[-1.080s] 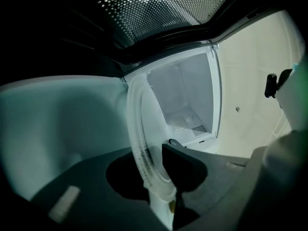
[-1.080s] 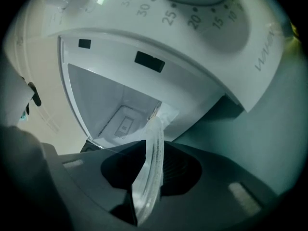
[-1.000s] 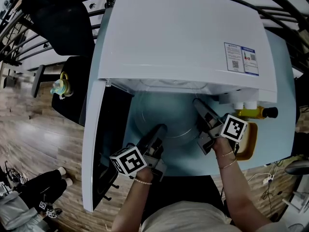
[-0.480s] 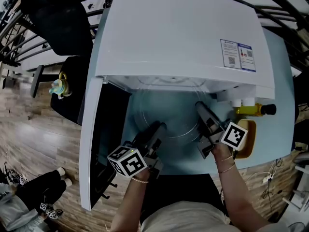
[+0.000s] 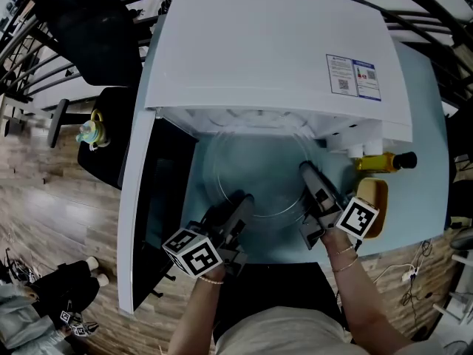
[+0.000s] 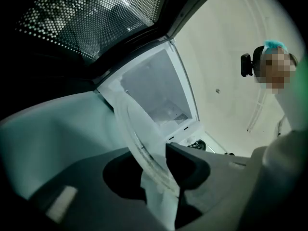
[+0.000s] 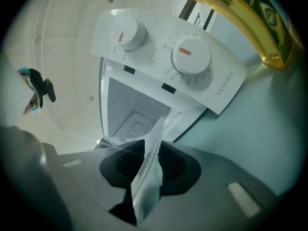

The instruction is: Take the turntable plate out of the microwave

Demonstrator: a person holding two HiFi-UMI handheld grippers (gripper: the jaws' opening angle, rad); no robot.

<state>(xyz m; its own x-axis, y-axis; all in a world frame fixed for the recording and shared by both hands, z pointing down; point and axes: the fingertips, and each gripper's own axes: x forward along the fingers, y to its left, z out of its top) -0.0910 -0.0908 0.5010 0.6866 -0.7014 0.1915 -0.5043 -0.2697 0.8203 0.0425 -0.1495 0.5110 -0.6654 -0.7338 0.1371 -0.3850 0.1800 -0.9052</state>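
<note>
The clear glass turntable plate (image 5: 259,170) hangs level just outside the mouth of the white microwave (image 5: 273,58), over the pale blue table. My left gripper (image 5: 242,200) is shut on its near-left rim and my right gripper (image 5: 305,170) is shut on its right rim. In the left gripper view the plate's edge (image 6: 139,138) runs between the dark jaws of the left gripper (image 6: 159,174). The right gripper view shows the rim (image 7: 153,143) pinched in the right gripper (image 7: 147,174), with the empty oven cavity (image 7: 132,117) behind.
The microwave door (image 5: 144,213) stands wide open at the left. A yellow oil bottle (image 5: 380,161) and a yellow dish (image 5: 373,198) sit right of the right gripper. The panel with two knobs (image 7: 187,54) is close by. A black chair (image 5: 96,35) stands off the table's left.
Both grippers have drawn back toward me with the plate, which now shows more fully outside the microwave's opening. Both stay shut on the rim.
</note>
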